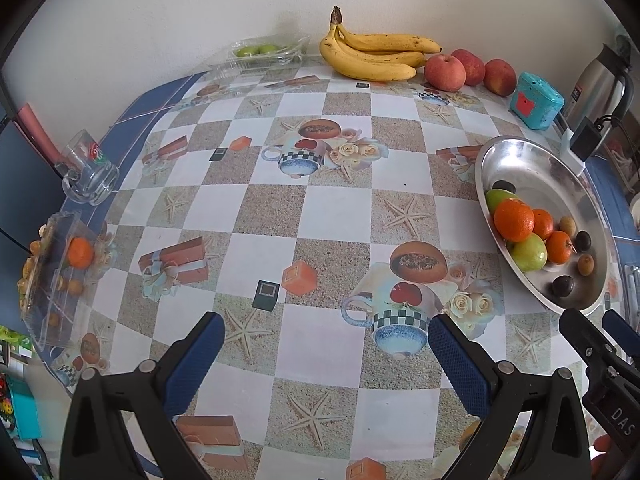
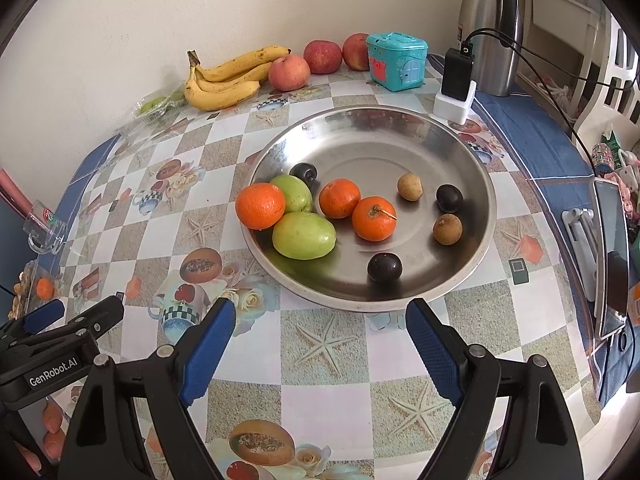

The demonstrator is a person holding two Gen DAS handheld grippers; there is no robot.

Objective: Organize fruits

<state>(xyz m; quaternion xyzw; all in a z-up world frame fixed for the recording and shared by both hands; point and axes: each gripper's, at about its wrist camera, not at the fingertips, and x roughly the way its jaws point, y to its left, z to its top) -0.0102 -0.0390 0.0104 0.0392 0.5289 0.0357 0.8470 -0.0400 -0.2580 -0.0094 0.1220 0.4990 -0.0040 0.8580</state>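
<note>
Right wrist view: both grippers, left [image 1: 326, 354] and right [image 2: 320, 344], hover with jaws wide and empty before the dish [image 2: 472, 264]; I judge my next move a reach for loose fruit, perhaps the bananas [image 2: 224, 80].

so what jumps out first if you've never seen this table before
The steel dish in the middle of the right wrist view, holding oranges, green fruits and small dark ones. Behind it against the wall lie a banana bunch and red apples, all on a loud checked tablecloth.
</note>
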